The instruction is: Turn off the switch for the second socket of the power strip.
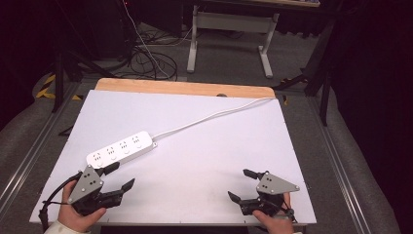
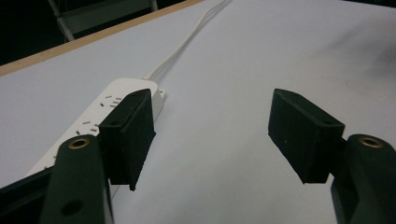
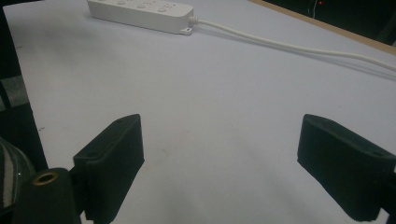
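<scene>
White four-outlet plastic power strip [image 1: 122,148] lies on white tabletop [image 1: 204,161], cord [image 1: 209,117] trailing toward 1 o'clock. Left tongs [image 1: 122,176] just beside strip's near end, agape, empty. Right tongs [image 1: 238,184] at 4 o'clock, well apart, agape, empty.

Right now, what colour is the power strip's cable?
White, like the power strip itself; the cable shows best in the right gripper view.

A white power strip [image 1: 122,149] (white cable [image 1: 209,117] too) lies on the white table [image 1: 204,161] with its wooden edge.

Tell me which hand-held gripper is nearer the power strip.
Left. The left hand-held gripper sits right beside the power strip, one jaw at its near end; the right hand-held gripper is well off across the table.
</scene>
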`<action>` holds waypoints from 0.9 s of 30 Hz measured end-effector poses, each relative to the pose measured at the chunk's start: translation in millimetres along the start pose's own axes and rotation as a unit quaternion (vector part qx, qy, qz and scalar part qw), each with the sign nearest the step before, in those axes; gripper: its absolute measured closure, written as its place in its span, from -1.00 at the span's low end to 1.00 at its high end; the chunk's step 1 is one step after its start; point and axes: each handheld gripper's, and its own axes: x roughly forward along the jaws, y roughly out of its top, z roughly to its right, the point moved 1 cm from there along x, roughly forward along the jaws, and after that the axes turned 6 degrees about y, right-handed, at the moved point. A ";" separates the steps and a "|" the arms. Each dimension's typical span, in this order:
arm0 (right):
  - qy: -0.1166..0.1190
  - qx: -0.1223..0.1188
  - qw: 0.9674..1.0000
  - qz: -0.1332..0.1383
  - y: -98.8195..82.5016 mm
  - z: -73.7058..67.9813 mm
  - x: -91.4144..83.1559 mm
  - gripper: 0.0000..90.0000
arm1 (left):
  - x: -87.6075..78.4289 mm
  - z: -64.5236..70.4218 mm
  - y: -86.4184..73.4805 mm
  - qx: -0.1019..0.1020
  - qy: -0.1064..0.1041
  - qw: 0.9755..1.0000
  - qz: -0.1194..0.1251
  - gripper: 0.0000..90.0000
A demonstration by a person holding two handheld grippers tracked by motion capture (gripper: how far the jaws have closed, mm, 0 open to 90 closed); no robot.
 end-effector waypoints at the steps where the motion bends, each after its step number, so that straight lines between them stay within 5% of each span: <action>1: 0.001 0.000 1.000 -0.001 0.1 0.0 0.5 -0.67 | 0.1 -0.4 1.6 -0.001 -0.001 1.000 -0.001 -0.23; 27: 0.006 0.004 1.000 0.000 -0.6 0.6 1.6 -0.67 | 8.1 -14.1 28.9 -0.007 0.011 1.000 -0.006 -0.20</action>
